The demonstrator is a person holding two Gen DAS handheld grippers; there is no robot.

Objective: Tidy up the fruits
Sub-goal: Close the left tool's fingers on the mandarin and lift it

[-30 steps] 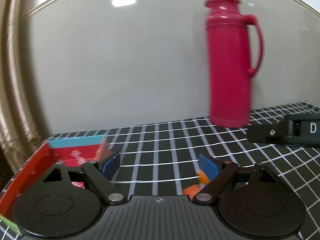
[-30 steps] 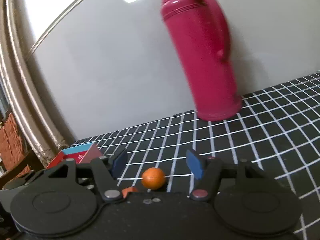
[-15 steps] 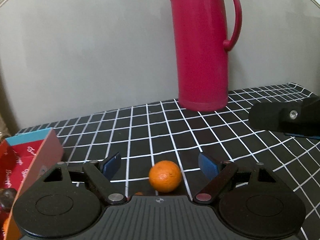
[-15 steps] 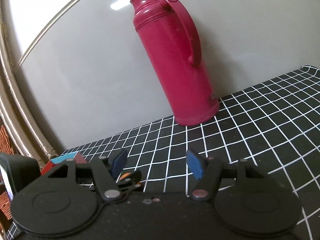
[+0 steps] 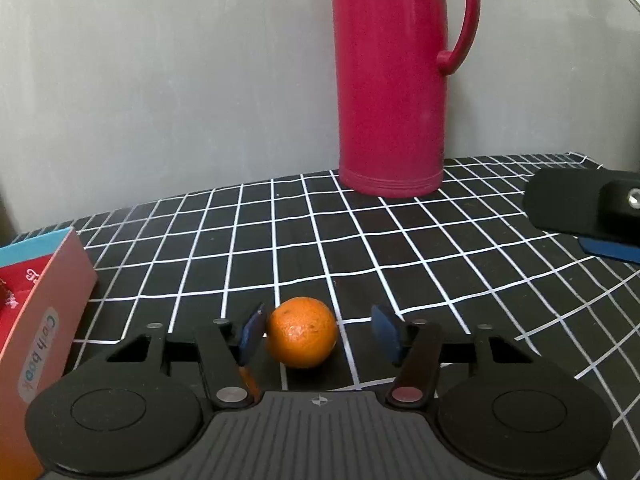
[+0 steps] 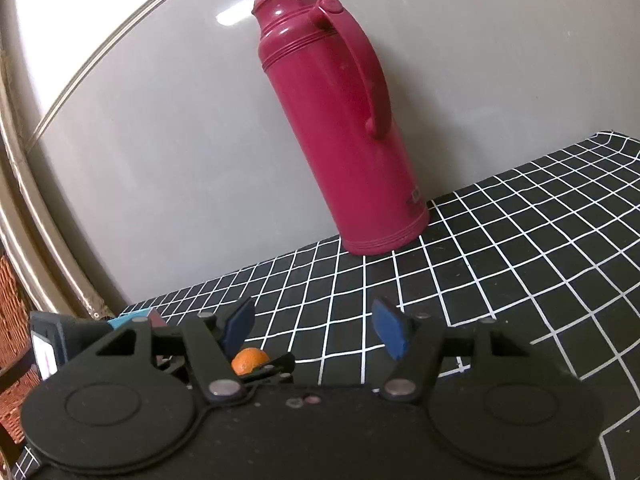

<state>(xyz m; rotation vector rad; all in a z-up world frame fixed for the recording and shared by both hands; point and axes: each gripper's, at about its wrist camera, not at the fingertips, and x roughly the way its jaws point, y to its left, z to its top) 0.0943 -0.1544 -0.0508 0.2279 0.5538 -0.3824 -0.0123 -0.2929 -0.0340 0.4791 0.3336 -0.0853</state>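
Note:
A small orange (image 5: pixel 301 337) lies on the black checked tablecloth (image 5: pixel 360 248) between the blue pads of my left gripper (image 5: pixel 320 334). The left pad is close against it and the right pad stands well off it, so the gripper is open. A red box (image 5: pixel 36 320) stands at the left edge. My right gripper (image 6: pixel 318 330) is open and empty above the cloth; it shows at the right edge of the left wrist view (image 5: pixel 588 208). The same orange (image 6: pixel 249 361) peeks out low in the right wrist view, with the left gripper's finger in front.
A tall crimson thermos flask (image 5: pixel 394 80) stands at the back against the grey wall; it also shows in the right wrist view (image 6: pixel 340 136). A wicker surface (image 6: pixel 12 320) and a metal frame (image 6: pixel 36 216) lie at the left.
The left gripper has swung right from the red box and come down around the orange, its left pad now close to it. The right gripper has drawn back and risen, staying open.

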